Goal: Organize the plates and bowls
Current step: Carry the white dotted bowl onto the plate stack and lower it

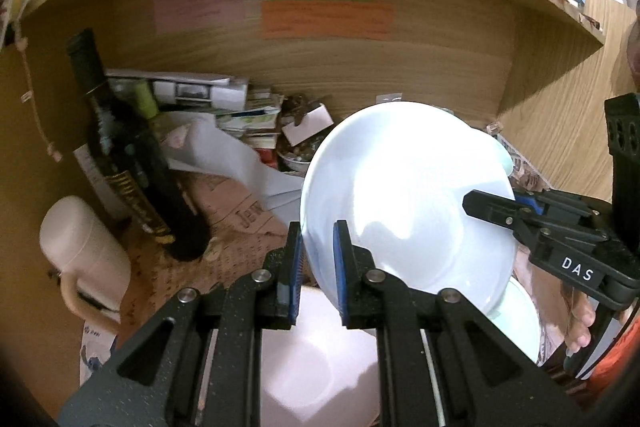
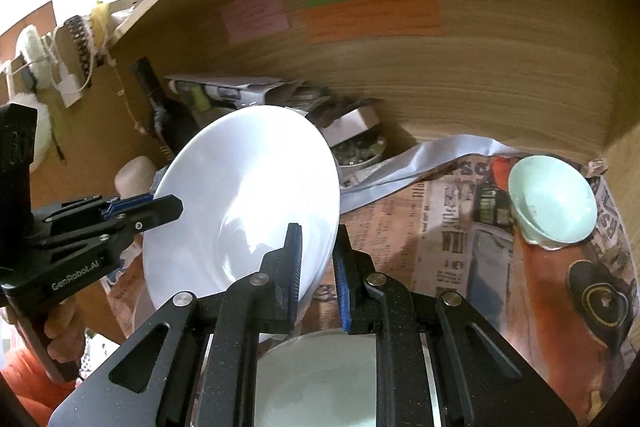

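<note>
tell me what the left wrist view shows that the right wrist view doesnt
Only the left wrist view shows the cream mug lying beside the dark bottle in full.

Only the right wrist view shows the pale green bowl tipped on the newspaper.

Both show the white plate held tilted, the left gripper and the right gripper each clamped on its rim, and coloured notes on the back wall.

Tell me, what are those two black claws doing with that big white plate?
A person holds a gripper in each hand, and both pinch the same white plate by its rim. The left gripper has one edge, the right gripper the opposite edge. The plate is lifted and tilted above another plate. A small green bowl sits on the newspaper.
</note>
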Tool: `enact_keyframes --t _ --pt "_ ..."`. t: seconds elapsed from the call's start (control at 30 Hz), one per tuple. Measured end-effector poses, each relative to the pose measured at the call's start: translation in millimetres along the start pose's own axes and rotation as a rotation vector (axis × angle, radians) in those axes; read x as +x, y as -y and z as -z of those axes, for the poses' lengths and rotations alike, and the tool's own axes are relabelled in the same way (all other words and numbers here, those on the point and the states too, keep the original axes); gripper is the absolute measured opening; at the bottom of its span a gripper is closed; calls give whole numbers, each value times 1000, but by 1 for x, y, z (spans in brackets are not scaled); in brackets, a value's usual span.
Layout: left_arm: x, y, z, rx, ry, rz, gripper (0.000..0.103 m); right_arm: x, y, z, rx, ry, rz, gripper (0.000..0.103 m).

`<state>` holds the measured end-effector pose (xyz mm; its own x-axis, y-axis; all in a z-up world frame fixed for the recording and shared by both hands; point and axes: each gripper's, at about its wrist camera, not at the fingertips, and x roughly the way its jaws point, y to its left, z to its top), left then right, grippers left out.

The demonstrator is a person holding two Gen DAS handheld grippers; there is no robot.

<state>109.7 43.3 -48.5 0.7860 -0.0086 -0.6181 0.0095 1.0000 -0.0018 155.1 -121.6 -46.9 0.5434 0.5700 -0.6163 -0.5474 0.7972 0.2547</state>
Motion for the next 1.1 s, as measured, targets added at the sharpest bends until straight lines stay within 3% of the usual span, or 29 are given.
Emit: enact_keyframes --t 0.5,1.1 --pt "-25 -43 46 -73 -26 -49 14 20 -45 23 -40 -73 -71 14" --pt "-10 -70 87 -141 -131 -76 14 60 -58 52 -50 -212 -105 14"
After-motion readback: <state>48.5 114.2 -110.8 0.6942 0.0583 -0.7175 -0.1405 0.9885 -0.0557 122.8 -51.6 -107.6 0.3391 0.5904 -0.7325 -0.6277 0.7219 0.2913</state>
